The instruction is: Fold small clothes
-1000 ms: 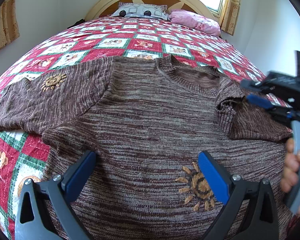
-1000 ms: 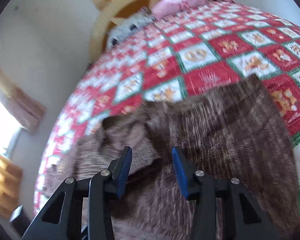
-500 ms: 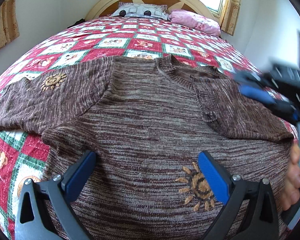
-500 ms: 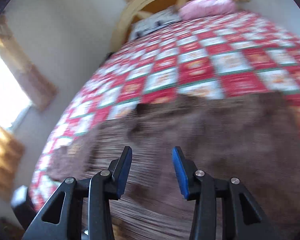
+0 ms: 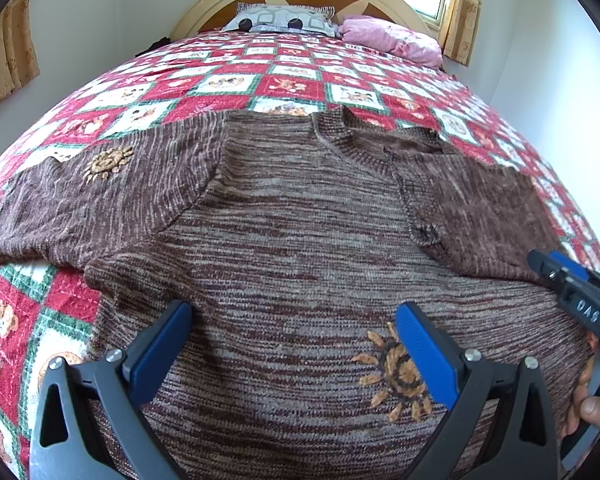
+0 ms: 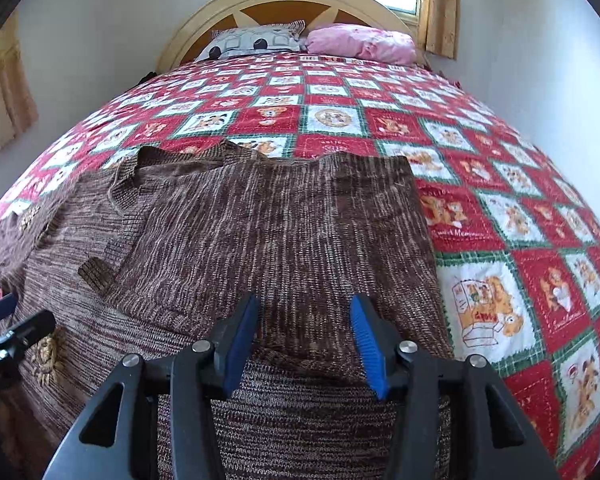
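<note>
Right sleeve [image 6: 260, 232] already folded across the sweater [image 5: 300, 264] chest; left sleeve [image 5: 100, 196] still spread outward. Both grippers above the sweater: left gripper [image 5: 292, 344] wide apart, right gripper [image 6: 304, 340] opening, both empty.

White letters — read as "DAS" — are seen on the black body of the right gripper [image 5: 571, 276]. Small script is printed on a red quilt [image 6: 480, 152] square — too blurred to be read.
</note>
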The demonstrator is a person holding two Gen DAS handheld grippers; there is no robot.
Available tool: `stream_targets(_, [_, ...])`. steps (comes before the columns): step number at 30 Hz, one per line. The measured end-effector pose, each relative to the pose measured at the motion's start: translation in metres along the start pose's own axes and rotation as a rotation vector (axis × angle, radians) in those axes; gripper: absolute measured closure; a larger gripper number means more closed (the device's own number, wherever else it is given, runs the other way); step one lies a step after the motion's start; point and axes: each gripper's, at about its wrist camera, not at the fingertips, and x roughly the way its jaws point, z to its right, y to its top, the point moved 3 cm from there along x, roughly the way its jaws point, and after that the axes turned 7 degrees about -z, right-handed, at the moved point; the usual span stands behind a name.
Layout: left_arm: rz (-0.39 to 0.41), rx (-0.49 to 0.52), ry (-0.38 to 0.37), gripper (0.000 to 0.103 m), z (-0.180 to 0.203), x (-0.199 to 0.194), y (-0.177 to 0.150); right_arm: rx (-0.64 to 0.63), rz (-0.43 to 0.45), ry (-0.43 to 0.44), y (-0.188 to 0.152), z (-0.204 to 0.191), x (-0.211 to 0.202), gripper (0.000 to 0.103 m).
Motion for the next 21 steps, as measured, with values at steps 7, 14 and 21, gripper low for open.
stream_targets(7, [0.186, -0.249, 0.077, 0.0, -0.081, -0.061, 0.016, 0.093, 0.018, 0.13, -0.003, 0.017, -0.003, 0.052])
stream_targets(14, [0.291, -0.622, 0.198, 0.009, -0.218, -0.098, 0.02, 0.083, 0.016, 0.116, -0.002, 0.013, -0.002, 0.052])
stream_targets(21, [0.121, -0.837, 0.103, 0.035, -0.275, -0.047, 0.005, 0.086, 0.016, 0.121, -0.002, 0.014, -0.002, 0.051])
